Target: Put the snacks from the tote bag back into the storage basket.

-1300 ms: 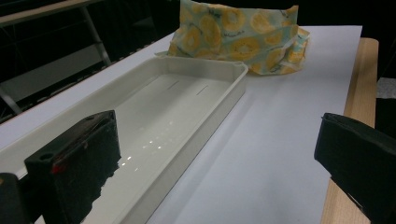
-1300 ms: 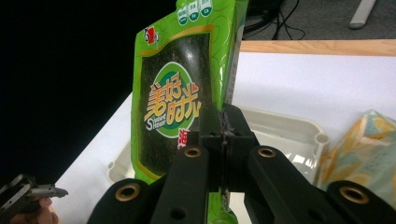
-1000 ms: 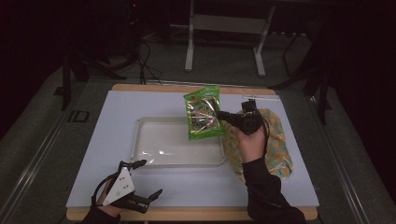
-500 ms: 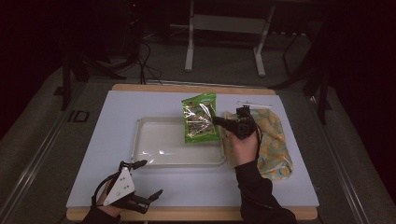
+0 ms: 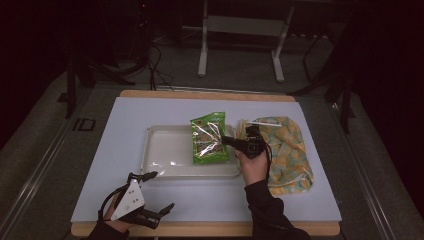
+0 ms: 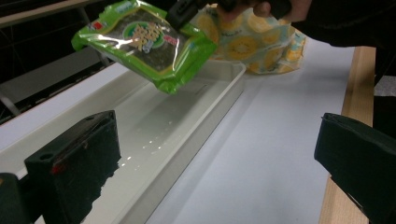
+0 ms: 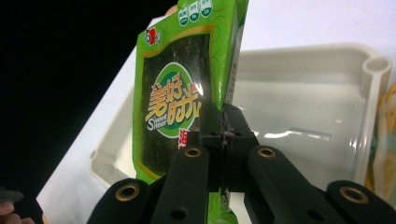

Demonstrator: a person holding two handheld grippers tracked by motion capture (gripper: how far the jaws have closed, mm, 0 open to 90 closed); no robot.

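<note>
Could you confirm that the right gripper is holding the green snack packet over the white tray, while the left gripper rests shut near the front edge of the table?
Not quite: the left gripper is open, its jaws standing wide apart with nothing between them, as the left gripper view shows. The rest holds: the right gripper is shut on the green snack packet over the white tray, and the left gripper sits near the table's front edge.

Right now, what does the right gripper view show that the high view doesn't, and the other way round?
Right gripper view alone: the green packet's printed label, readable up close, and the right gripper's jaws pinched on the packet's edge. High view alone: the left gripper near the table's front edge, its jaws apart, and the yellow-patterned bag laid out whole. Both: the packet held over the white tray.
</note>
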